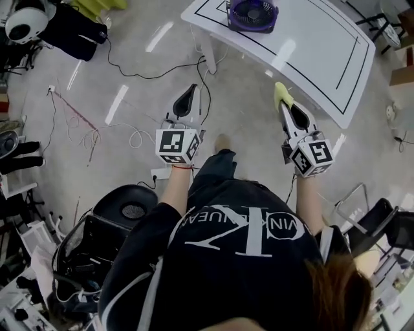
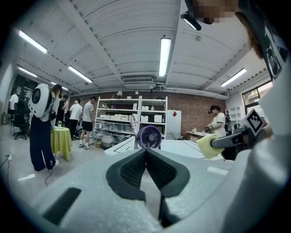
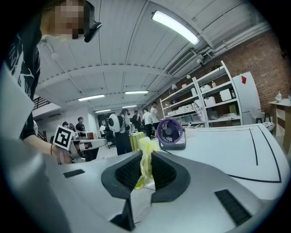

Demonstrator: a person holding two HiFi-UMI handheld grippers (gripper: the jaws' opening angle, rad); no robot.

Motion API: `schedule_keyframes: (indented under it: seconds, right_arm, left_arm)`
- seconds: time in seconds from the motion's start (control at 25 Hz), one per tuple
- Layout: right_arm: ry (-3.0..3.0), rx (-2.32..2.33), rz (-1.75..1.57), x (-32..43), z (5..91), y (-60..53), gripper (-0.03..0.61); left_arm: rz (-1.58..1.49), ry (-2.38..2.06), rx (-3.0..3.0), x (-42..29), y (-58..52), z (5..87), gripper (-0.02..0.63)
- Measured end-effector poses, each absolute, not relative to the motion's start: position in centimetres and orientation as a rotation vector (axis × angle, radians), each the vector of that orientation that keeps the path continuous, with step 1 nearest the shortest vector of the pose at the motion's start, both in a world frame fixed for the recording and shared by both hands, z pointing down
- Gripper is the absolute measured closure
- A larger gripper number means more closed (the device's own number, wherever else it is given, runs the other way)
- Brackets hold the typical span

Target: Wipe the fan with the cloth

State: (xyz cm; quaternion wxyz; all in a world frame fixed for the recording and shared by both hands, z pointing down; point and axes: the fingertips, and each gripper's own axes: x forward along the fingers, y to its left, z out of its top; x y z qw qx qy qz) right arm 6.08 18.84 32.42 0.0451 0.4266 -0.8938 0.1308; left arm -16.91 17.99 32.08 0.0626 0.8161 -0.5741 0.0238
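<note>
**Both grippers short of the table, cloth pinched in the right one**

The person stands on the bare floor, near a white table (image 1: 310, 45) edged with a black line. A gripper is held out in front in each hand.

The left gripper (image 1: 189, 94) has its jaws pressed together. In the left gripper view its dark pads (image 2: 132, 170) meet tip to tip with nothing between them. It hangs over the floor, left of the table's near corner.

The right gripper (image 1: 284, 103) is pinching a yellow-green cloth (image 1: 281, 94). In the right gripper view the cloth (image 3: 145, 164) stands as a bunched strip between the two pads, with its top poking up past the tips. From above, this gripper's tip lies close to the table's near edge.

The small purple fan (image 1: 253, 13) stands at the far end of the table, well apart from both grippers. It sits upright on its base with the round grille facing the person. In the right gripper view the fan (image 3: 170, 131) shows just right of the cloth's top and far behind it.

A black cable (image 1: 149, 71) trails over the floor from the table's near corner away to the left. Beyond the table, the left gripper view shows white shelves (image 2: 132, 120) against a brick wall. Several people stand far off at the left, beside a small table under a green cloth cover (image 2: 60, 139).
</note>
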Motion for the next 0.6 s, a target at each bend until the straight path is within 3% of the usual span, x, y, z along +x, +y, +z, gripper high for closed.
schedule_keyframes:
  seconds: [0.6]
  right_arm:
    - [-2.647, 1.296, 0.280, 2.0, 33.8, 9.4, 0.537]
  left_arm:
    - [0.165, -1.560, 2.501, -16.1, 8.1, 37.5, 0.604]
